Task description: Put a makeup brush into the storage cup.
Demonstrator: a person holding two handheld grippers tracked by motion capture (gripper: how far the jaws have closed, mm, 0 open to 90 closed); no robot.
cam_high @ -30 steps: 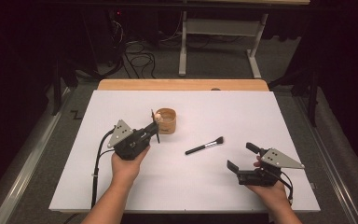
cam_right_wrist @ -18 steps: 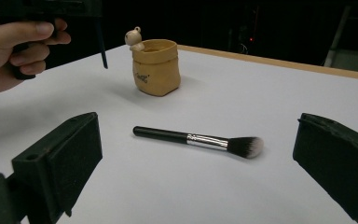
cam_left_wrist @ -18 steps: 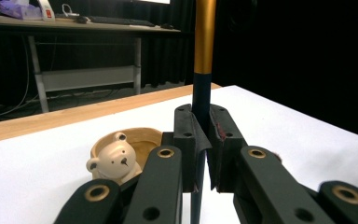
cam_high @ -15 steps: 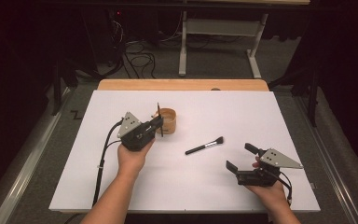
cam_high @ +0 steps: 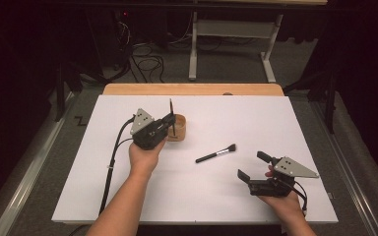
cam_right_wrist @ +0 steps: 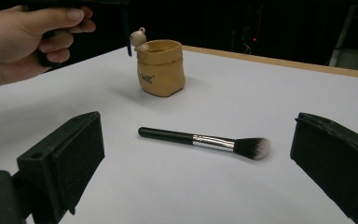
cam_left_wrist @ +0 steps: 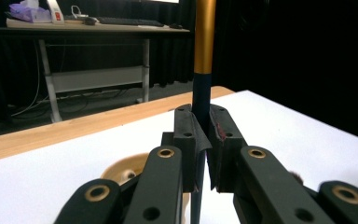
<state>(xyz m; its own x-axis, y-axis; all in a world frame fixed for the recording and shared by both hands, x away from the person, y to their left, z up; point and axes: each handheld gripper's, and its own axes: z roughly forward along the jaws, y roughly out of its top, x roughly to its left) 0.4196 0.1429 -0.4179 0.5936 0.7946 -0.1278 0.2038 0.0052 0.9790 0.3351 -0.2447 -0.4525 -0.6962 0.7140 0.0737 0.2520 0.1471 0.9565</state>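
Left tool (cam_high: 169, 123) clenched on slim upright dark-and-gold-handled brush (cam_left_wrist: 202, 70) just above small tan pottery cup (cam_high: 179, 127) on white table (cam_high: 236, 196); right tool (cam_high: 252, 165) released, facing black-handled makeup brush (cam_right_wrist: 205, 140).

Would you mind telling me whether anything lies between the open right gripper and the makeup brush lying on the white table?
Nothing visible does. The right gripper faces the makeup brush across bare white table. The tan cup stands beyond the brush, and the left gripper, shut on a dark upright brush, is by that cup.
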